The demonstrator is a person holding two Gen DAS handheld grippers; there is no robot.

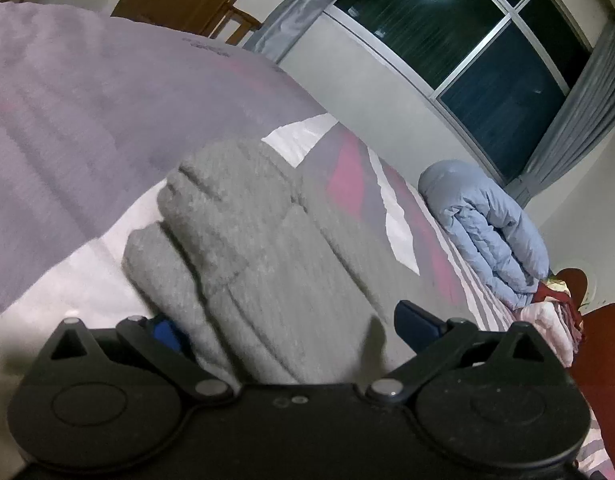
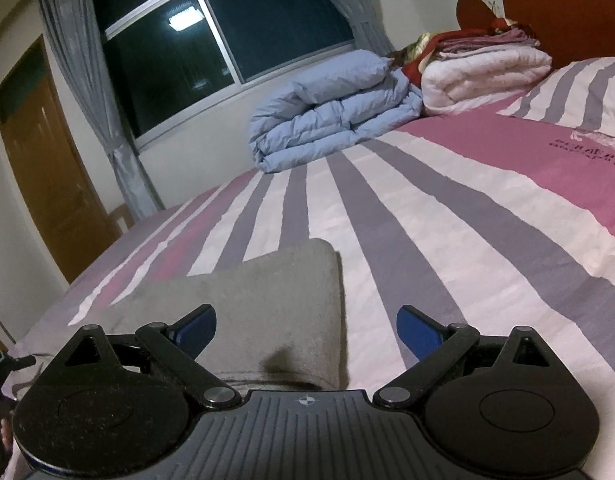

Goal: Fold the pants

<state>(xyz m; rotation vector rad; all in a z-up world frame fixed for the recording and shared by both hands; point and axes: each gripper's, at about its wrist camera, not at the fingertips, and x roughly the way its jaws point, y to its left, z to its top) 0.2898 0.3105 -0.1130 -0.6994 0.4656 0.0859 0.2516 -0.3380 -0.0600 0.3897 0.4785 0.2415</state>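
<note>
Grey folded pants (image 2: 267,312) on striped bedspread (image 2: 447,240), its printed lettering (image 2: 587,152) unreadable

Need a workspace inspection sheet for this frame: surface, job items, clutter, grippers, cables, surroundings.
Surface: bed with a pink, grey and white striped cover, mostly flat.
Job's things: grey pants, folded into a compact stack near the bed's near edge; layered folds show in the left wrist view.
Clutter: rolled blue duvet, folded white quilt with red and mauve cloth on top, striped pillow, all at the far end.
Grippers: left gripper open, astride the pants; right gripper open, pads clear of the fabric.
Cables: nothing seen.
Surroundings: dark window, grey curtains, wooden door, red-brown headboard.
</note>
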